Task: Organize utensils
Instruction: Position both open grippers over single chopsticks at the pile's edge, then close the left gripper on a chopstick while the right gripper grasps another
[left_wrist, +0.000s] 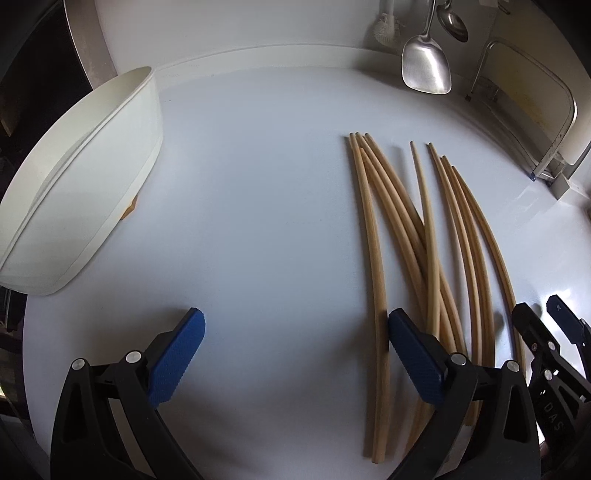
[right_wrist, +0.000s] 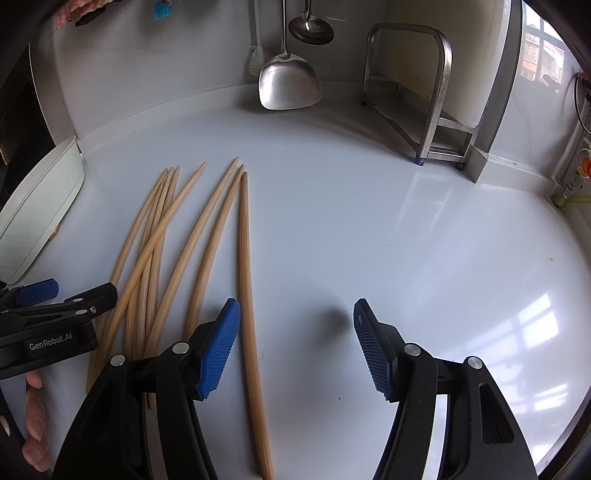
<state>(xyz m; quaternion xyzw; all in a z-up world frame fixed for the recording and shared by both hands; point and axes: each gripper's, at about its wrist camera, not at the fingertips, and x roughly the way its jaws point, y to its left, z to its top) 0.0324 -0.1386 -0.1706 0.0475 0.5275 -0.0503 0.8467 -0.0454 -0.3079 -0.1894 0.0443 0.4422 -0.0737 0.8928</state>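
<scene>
Pale bamboo chopsticks (left_wrist: 424, 236) lie loosely fanned and partly crossed on a glossy white countertop (left_wrist: 258, 184), their thin tips toward the back wall. The counter meets a grey-white wall (right_wrist: 166, 66) at a curved upstand, and window light reflects off the surface on the right.

The left gripper (left_wrist: 295, 354), black with blue ribbed pads, hangs spread wide and grips nothing; its right pad (left_wrist: 410, 350) sits just beside the leftmost chopstick, over the thick ends of the bundle. The right gripper (right_wrist: 295, 343) is likewise wide apart and bare; its left pad (right_wrist: 219, 347) lies just beside the rightmost chopstick (right_wrist: 245, 280), which runs between its fingers.

A white oval plastic container (left_wrist: 81, 184) sits on the counter to the left, well apart from the chopsticks. A steel spatula (right_wrist: 288, 85) and steel ladle (right_wrist: 311, 29) hang on the wall, beside a white brush (left_wrist: 386, 29). A steel rack (right_wrist: 421, 92) stands in the right corner.
</scene>
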